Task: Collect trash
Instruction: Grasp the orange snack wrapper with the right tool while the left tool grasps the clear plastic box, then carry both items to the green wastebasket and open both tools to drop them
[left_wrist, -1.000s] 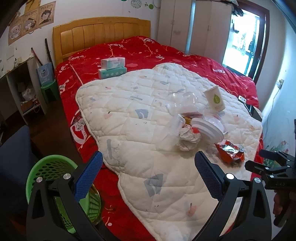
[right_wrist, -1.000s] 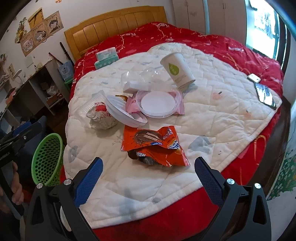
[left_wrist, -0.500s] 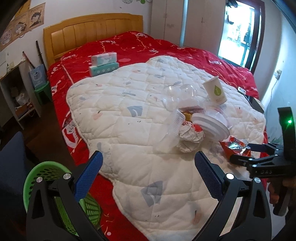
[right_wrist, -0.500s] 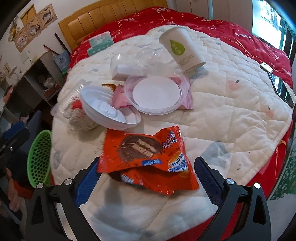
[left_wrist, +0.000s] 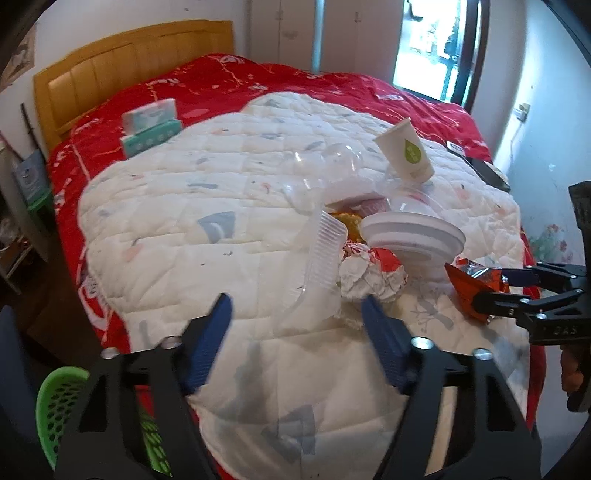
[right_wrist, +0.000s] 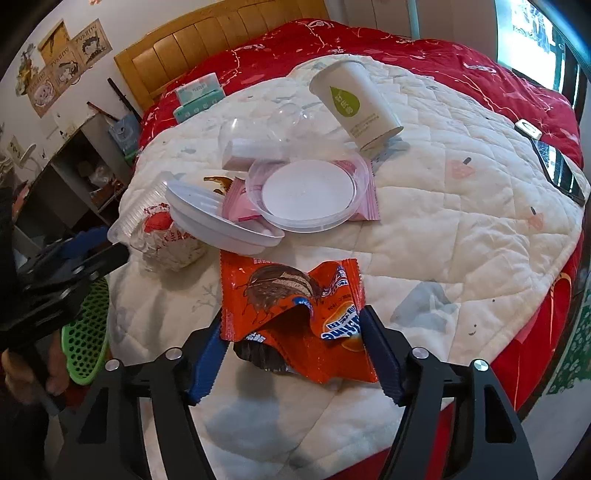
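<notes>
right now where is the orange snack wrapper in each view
Left wrist: orange snack wrapper at the right edge, between the right gripper's fingers.
Right wrist: bottom centre, between that gripper's closing jaws.
Shared landmark: white foam bowl, just beyond the wrapper in both.
</notes>
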